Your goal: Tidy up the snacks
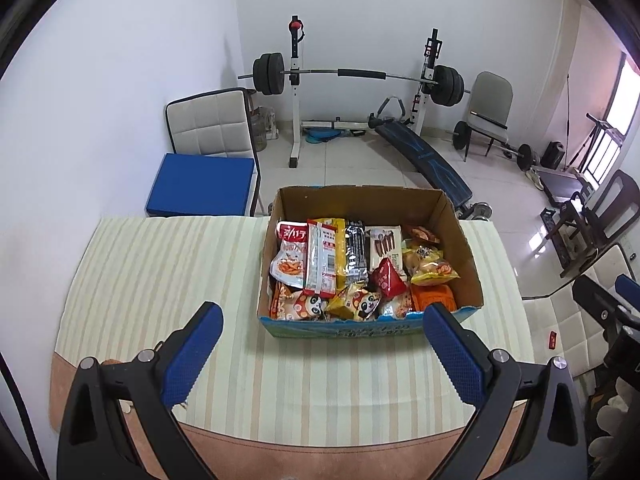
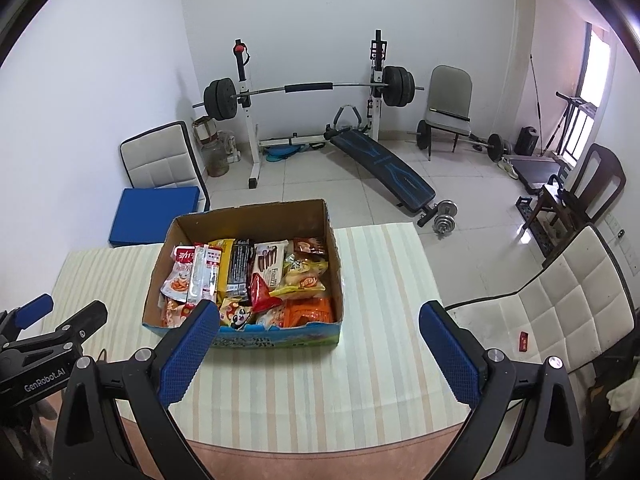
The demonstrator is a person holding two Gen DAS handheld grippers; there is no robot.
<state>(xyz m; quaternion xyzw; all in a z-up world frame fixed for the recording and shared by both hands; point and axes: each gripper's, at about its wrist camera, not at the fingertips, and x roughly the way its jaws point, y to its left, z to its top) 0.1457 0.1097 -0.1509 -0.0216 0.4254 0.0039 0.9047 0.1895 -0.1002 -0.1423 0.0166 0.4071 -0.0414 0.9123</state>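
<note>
While both tools are hanging back from the work, the left wrist view is showing the left gripper [image 1: 322,344] with its blue pads spread wide and nothing between them, hovering over the striped tablecloth [image 1: 160,280]. Straight ahead of it and slightly toward its right finger, the cardboard box [image 1: 362,330] is sitting on the cloth, crammed with snacks: a red-and-white pouch [image 1: 289,258] at the far left, a black wrapper [image 1: 356,254] upright in the middle, a red triangular pack [image 1: 386,278], panda-printed packets [image 1: 310,306] against the near wall, and an orange packet [image 1: 434,296] nearest the right finger. Turning to the right wrist view, the right gripper [image 2: 318,344] is likewise gaping and empty, with the same box lying ahead and to its left, the near wall just past its left fingertip. Beside it on the left, the other tool's body is reading "GenRobot.AI", and a wafer pack [image 2: 269,265] in the box is showing "Franzzi"; other print is too small to read. Judging the risk, the packets are lying so tightly overlapped that a pinch could be catching two at once or slipping off glossy film, and a low approach could be knocking the near wall and shoving the box across the cloth.
</note>
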